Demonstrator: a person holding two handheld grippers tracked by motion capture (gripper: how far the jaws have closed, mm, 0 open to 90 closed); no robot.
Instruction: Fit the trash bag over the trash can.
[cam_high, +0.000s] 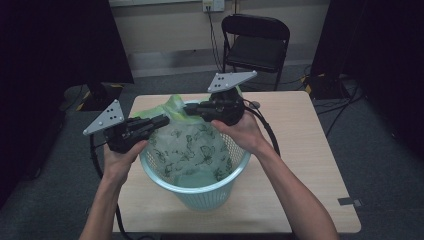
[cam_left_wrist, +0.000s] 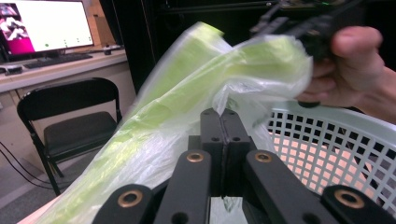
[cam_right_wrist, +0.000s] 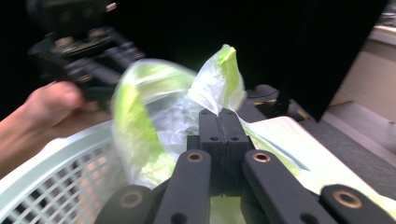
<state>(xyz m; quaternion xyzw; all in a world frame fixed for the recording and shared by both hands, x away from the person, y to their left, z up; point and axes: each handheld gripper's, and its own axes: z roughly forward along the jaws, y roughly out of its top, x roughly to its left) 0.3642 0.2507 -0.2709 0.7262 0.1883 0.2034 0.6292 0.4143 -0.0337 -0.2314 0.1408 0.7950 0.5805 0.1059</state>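
1. Your left gripper (cam_left_wrist: 223, 116) and right gripper (cam_right_wrist: 223, 116) are each clenched on the green bag's (cam_high: 192, 142) rim.
2. The bag already sits inside the basket (cam_high: 220, 187) on the table (cam_high: 310, 150).
3. Left, I judge: folding its rim over the edge.

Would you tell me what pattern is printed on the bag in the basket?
Butterflies on the translucent green bag, clearest in the high view.

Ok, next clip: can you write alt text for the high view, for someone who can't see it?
A person's two hands hold the left tongs and right tongs, both shut on the rim of a green plastic bag that lines a pale blue mesh wastebasket. The basket stands on a light wooden table, with a black folding chair beyond.
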